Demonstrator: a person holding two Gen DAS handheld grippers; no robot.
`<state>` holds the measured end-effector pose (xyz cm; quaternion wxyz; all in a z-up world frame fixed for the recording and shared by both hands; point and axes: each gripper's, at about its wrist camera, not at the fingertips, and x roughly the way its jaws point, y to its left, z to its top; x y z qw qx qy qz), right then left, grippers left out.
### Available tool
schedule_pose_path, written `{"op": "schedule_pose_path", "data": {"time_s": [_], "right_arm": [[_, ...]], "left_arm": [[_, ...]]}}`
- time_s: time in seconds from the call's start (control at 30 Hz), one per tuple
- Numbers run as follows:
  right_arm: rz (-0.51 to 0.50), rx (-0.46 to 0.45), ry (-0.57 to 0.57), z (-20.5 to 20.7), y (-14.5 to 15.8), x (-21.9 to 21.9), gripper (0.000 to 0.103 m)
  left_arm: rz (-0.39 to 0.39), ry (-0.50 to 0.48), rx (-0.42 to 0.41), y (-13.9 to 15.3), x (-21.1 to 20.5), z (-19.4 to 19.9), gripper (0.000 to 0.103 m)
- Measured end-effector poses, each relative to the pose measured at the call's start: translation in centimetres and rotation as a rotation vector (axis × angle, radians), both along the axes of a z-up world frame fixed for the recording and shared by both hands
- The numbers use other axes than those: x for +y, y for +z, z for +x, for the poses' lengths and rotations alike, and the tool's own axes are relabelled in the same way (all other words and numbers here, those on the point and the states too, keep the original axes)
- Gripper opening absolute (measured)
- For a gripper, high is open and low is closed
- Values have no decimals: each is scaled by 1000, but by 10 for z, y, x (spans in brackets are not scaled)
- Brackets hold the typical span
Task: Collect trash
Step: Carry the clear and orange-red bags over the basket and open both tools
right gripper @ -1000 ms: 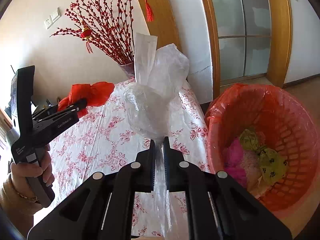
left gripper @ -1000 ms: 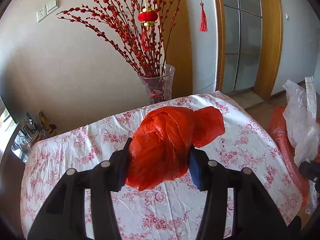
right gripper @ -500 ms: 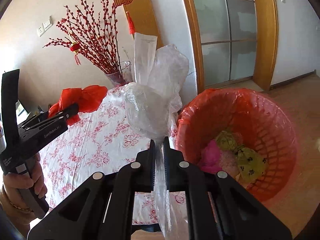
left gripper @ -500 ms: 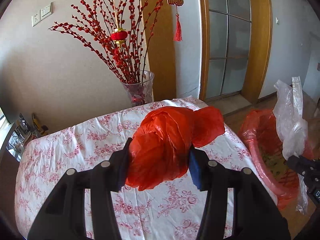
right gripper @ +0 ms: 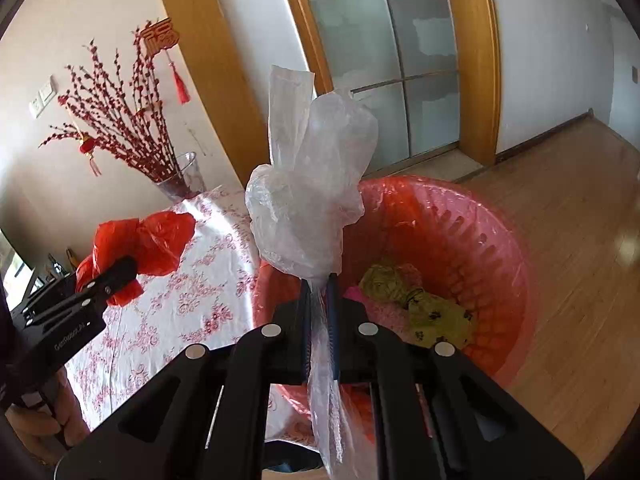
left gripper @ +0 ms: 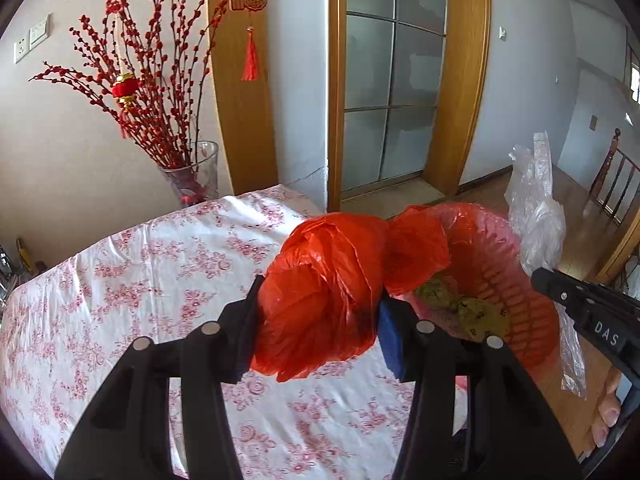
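Observation:
My left gripper (left gripper: pixel 318 322) is shut on a crumpled red plastic bag (left gripper: pixel 328 292), held in the air over the right end of the flowered table (left gripper: pixel 160 280). In the right wrist view the red plastic bag (right gripper: pixel 140 244) hangs at the left, over the table (right gripper: pixel 192 292). My right gripper (right gripper: pixel 319 312) is shut on a clear plastic bag (right gripper: pixel 308 200), which bulges above the fingers and trails below them. It hangs over the near rim of a red-lined trash basket (right gripper: pixel 496 248) on the floor. The basket (left gripper: pixel 520 280) holds yellow-green and pink crumpled trash (right gripper: pixel 424 304).
A glass vase of red berry branches (left gripper: pixel 188 176) stands at the table's far edge. Behind are a wood-framed glass door (left gripper: pixel 392 100) and a wood floor (right gripper: pixel 580 240). A wooden railing (left gripper: pixel 616 176) is at the far right. A hand (right gripper: pixel 48 412) grips the left gripper's handle.
Both grippers have swung to the right, away from the table's middle and toward the basket, each keeping its bag. The basket now lies right ahead of both.

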<state>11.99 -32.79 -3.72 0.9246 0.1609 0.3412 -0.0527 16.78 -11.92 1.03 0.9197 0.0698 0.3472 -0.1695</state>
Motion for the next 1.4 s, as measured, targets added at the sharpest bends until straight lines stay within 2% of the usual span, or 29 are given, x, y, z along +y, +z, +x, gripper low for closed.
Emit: {"op": "schedule_pose_path", "data": {"time_s": [0.23, 0.63, 0.73, 0.8, 0.9, 1.13, 1.23, 1.33, 1.4], "right_arm": [[11, -10, -59, -4, 4, -31, 8], [22, -30, -85, 7, 8, -64, 8], [31, -26, -87, 11, 6, -71, 13], [42, -25, -90, 12, 5, -74, 25], [42, -30, -95, 10, 3, -77, 38], [50, -53, -125, -4, 2, -78, 42], [32, -74, -139, -15, 7, -77, 51], [-21, -97, -143, -28, 15, -70, 65], [-62, -128, -141, -39, 21, -60, 85]], "left_arm": [[-31, -54, 27, -5, -38, -3, 50], [-71, -132, 96, -24, -94, 3, 53], [-71, -139, 118, -33, -102, 7, 56], [-68, -143, 135, -39, -103, 9, 57], [-73, -142, 164, -48, -100, 14, 59], [-79, -180, 181, -52, -103, 11, 65], [-92, -182, 178, -50, -105, 7, 66], [-106, -162, 144, -42, -95, -4, 70], [-113, -132, 94, -33, -81, -14, 76]]}}
